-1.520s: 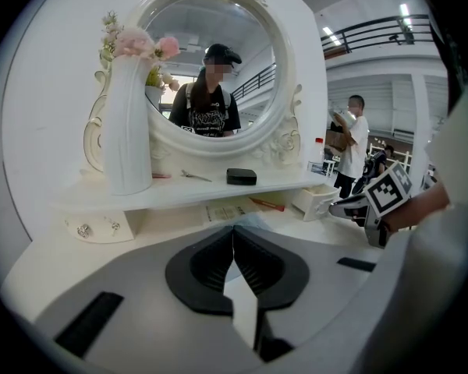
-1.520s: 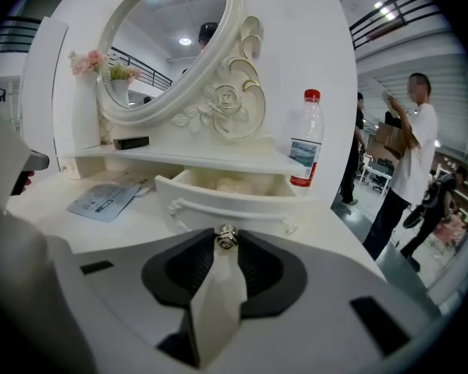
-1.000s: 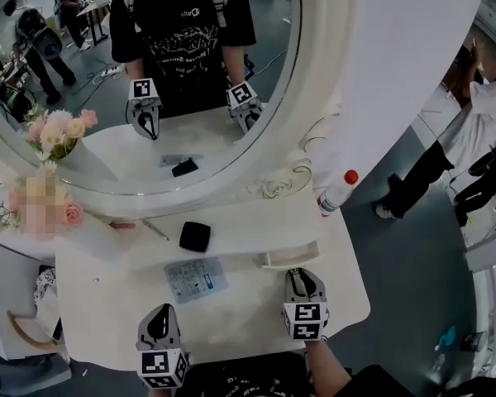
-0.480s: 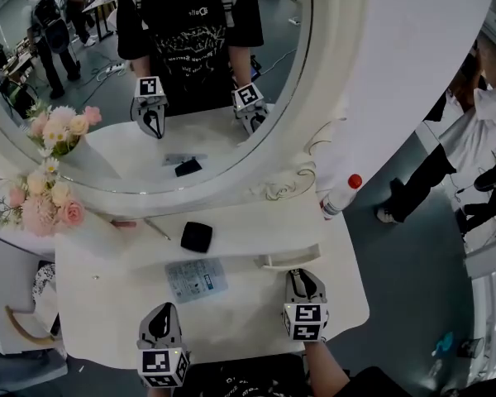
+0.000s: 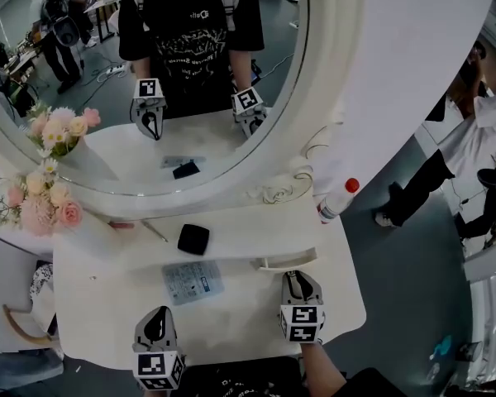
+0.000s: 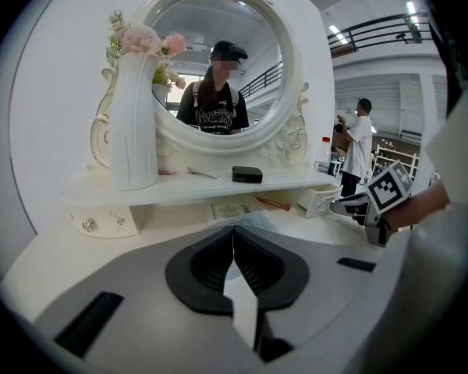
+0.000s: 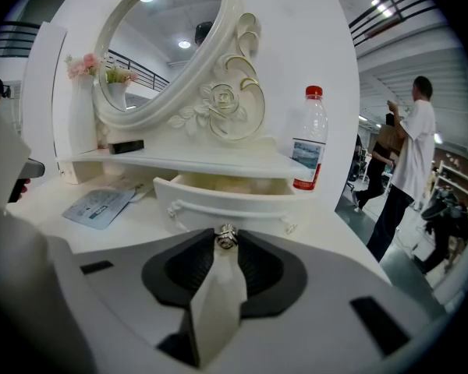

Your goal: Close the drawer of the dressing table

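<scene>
Currently the drawer [image 7: 226, 201] stands pulled out under the shelf at the right of the dressing table [image 5: 231, 313], the right gripper [image 7: 227, 245] pinching its small knob [image 7: 227, 236]; the left gripper [image 6: 234, 236] hovers near-left, jaws together, empty

the right arm [image 5: 324, 370] is cut off by the head view's bottom edge. the shelf [image 5: 248, 224] hides most of the drawer [image 5: 288, 261] interior and the lower part of the bottle [image 5: 337, 198]. leaflet [image 5: 193, 280] print is too small to read. in the right gripper view the drawer contents are blurred.
</scene>
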A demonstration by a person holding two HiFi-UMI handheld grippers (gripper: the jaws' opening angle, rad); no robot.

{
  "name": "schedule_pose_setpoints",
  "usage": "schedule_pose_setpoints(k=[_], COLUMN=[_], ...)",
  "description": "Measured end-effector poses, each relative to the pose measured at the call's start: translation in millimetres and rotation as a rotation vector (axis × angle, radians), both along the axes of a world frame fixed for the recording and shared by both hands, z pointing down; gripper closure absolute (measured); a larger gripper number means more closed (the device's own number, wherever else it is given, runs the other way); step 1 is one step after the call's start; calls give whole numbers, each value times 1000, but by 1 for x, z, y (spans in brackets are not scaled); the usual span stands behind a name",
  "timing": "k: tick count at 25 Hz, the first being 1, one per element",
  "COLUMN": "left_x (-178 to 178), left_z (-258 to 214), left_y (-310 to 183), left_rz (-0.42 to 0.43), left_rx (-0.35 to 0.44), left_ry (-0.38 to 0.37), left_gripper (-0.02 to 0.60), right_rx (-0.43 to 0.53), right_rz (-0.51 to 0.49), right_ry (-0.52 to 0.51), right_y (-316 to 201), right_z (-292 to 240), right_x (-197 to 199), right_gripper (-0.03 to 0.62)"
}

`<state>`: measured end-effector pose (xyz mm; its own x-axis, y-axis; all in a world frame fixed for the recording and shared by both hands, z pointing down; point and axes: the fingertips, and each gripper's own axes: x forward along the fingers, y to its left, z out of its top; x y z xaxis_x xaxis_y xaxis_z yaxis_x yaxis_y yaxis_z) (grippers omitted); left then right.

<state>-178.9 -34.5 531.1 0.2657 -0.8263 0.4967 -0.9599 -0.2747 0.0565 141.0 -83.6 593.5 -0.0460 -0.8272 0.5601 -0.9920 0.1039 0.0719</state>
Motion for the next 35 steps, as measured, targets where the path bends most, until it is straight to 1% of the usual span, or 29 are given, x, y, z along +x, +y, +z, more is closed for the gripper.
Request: schedule_pose_setpoints(k=[4, 14, 24, 35], left_x=[0, 10, 8, 15], left_z=[0, 2, 9, 9], left_y=[0, 1, 2, 1], left_rz=[-12, 14, 4, 29], left_rx=[-3, -7, -24, -27], left_ry=[19, 19, 16, 25], left_gripper=[566, 566, 566, 566], right_rx=[1, 4, 8, 12], right_rz=[-4, -15, -16, -18], right_ry=[0, -4, -3, -2], right_y=[-1, -7, -12, -15], right_z=[0, 0, 0, 0], right_x=[-1, 0, -1, 0], right_gripper=[492, 491, 491, 491])
